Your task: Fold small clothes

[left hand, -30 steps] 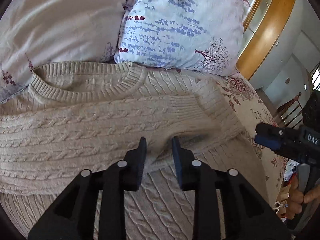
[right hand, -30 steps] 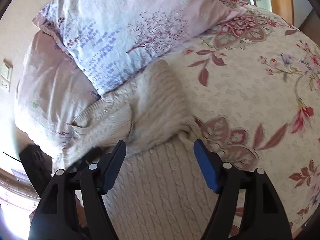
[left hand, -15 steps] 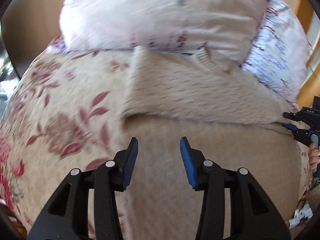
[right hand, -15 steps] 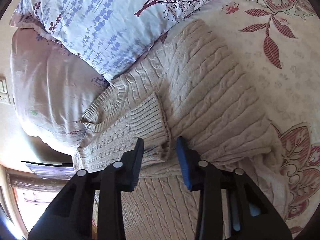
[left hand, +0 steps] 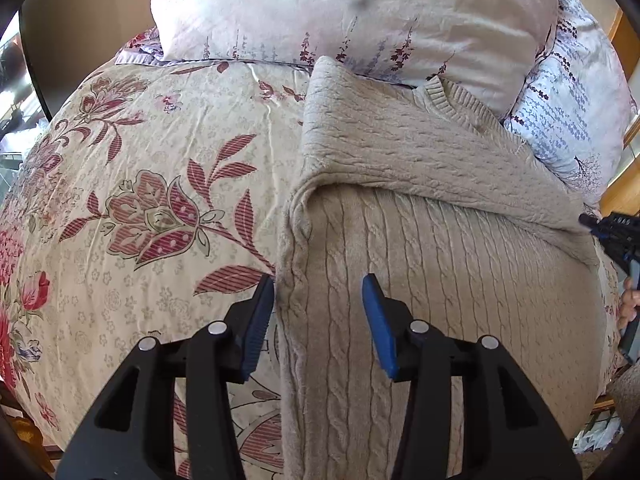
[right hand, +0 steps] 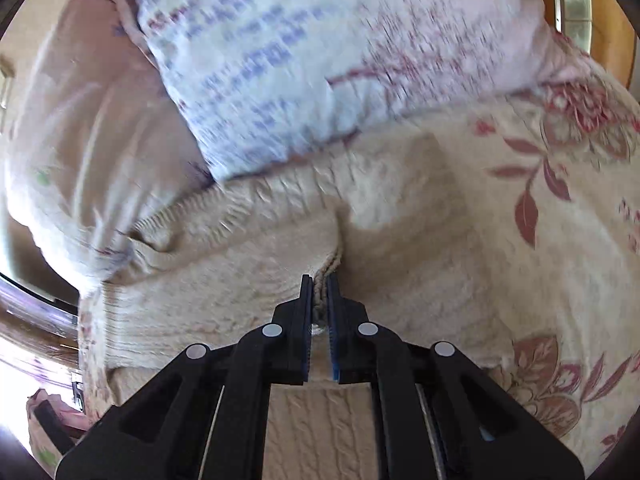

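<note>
A beige cable-knit sweater (left hand: 440,248) lies on a floral bedspread (left hand: 160,208), its upper part folded down across the body. My left gripper (left hand: 318,296) hovers open over the sweater's left side edge; one pad is over the bedspread, the other over the knit, and neither presses on it. In the right wrist view my right gripper (right hand: 319,282) is shut, with a bunched ridge of the sweater (right hand: 224,280) pinched between its pads. The right gripper (left hand: 612,232) also shows at the far right of the left wrist view, at the sweater's right edge.
Two patterned pillows (left hand: 360,12) (left hand: 572,92) lean against the sweater's collar end. A wooden frame (right hand: 600,12) rises behind the bed at the right. A hand (left hand: 628,304) shows at the right edge.
My left gripper swung from the sweater's middle to its left edge and opened a little wider. My right gripper closed from wide open onto a fold of the sweater.
</note>
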The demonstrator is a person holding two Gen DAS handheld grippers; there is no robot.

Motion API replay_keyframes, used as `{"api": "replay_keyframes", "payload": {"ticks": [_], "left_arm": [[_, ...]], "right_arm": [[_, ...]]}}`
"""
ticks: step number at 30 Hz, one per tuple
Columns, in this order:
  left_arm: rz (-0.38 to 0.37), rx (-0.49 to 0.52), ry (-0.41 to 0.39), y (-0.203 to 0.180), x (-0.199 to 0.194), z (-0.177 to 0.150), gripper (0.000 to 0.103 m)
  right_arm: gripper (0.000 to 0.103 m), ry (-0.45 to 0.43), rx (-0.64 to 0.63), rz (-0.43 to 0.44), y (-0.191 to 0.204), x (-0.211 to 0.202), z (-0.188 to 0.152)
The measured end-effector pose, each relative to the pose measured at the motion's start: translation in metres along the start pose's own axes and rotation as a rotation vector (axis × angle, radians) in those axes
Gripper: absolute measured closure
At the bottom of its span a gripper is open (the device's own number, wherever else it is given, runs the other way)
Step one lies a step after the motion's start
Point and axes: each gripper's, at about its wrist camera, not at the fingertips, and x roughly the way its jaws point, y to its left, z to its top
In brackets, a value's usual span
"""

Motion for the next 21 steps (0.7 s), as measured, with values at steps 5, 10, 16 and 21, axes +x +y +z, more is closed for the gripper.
{"api": "replay_keyframes", "payload": {"ticks": [5, 10, 16, 21], "left_arm": [[-0.025, -0.018, 0.015, 0.005, -0.003, 0.002, 0.056], [-0.110, -0.061, -0.005, 0.021, -0.017, 0.002, 0.053], [-0.212, -0.146, 0.017, 0.049, -0.027, -0.010, 0.053], [-0.291, -0.178, 0.056, 0.060, -0.029, -0.028, 0.055]], "right_arm": [[0.089, 0.048, 0.000, -0.048, -0.002, 0.010, -0.007], [0.044, 0.001, 0.027, 0.036, -0.019, -0.030, -0.008], [0.045, 0.014, 0.120, 0.168, -0.081, -0.071, -0.031], [0.049, 0.097, 0.152, 0.217, -0.117, -0.084, -0.066]]}}
